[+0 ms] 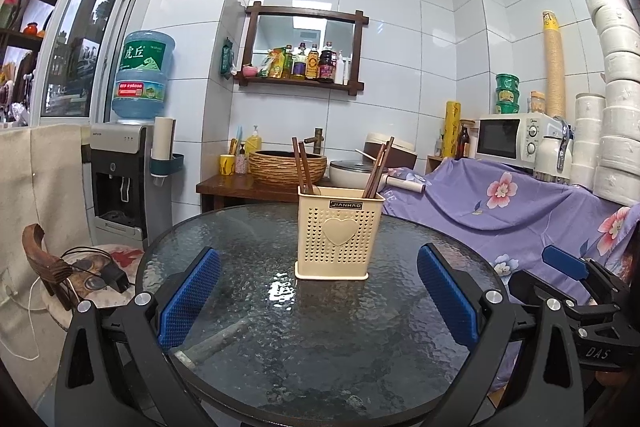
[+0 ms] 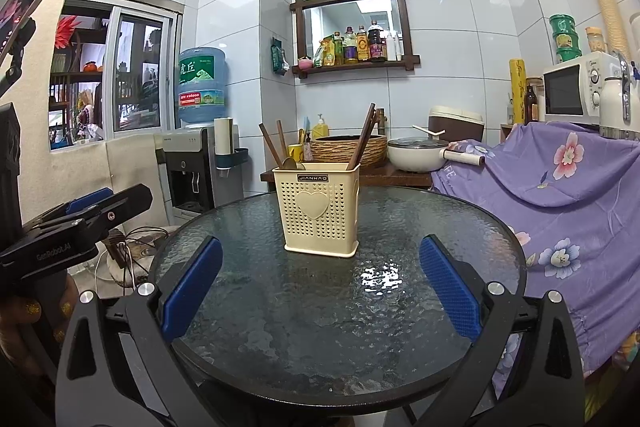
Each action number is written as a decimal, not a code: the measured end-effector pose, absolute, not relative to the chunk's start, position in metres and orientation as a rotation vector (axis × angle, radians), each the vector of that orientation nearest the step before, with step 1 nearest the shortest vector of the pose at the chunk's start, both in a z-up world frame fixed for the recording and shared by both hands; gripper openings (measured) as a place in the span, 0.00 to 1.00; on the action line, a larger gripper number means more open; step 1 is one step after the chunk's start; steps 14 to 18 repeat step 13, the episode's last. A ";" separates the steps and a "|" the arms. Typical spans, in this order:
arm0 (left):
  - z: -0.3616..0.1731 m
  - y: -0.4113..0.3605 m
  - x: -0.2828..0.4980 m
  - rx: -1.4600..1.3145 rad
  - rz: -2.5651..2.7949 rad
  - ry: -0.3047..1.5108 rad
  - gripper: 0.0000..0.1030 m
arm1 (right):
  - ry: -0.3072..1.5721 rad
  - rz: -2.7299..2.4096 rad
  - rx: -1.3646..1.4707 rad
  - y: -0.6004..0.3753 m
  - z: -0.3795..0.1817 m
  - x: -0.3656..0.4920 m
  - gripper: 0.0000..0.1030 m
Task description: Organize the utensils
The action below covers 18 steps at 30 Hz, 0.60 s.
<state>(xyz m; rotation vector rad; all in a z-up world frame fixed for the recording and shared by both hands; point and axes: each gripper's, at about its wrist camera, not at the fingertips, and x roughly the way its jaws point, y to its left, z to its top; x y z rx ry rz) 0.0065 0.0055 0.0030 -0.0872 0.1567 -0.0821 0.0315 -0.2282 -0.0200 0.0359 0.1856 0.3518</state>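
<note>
A cream perforated utensil holder [image 1: 335,233] stands upright on the round glass tabletop [image 1: 248,347], straight ahead of the left tool [image 1: 318,301], whose blue-padded fingers [image 1: 188,297] are spread wide with nothing between them. The right tool [image 2: 320,291] is likewise spread and bare, with the holder [image 2: 318,213] ahead of it and slightly to its left. Both tools hover over the near edge of the tabletop, well apart from the holder.

Brown chopsticks [image 1: 303,167] lean out of the holder in two bunches, one at each side. Only the right wrist view shows a rounded metallic utensil head [image 2: 289,163] peeking over the rim beside the left bunch; what it is cannot be made out. The same view catches the left tool from the side at far left, along with fingers with glittery nails [image 2: 30,307] gripping its handle. The left wrist view in turn shows the right tool at its far right edge, partly cut off.

The holder's inner compartments are hidden behind its front wall.

Beyond the tabletop, white wall tiles rise behind a wooden-framed mirror shelf [image 1: 304,45] lined with bottles. A water dispenser [image 1: 120,183] with a blue jug stands to the left, a woven basin [image 1: 288,165] straight behind the holder, and a white microwave [image 1: 516,139] above a purple floral cloth [image 1: 520,203] to the right.
</note>
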 end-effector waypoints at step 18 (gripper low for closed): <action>0.004 0.003 0.007 -0.078 -0.067 0.165 0.94 | 0.194 0.345 0.033 -0.230 -0.027 0.033 0.94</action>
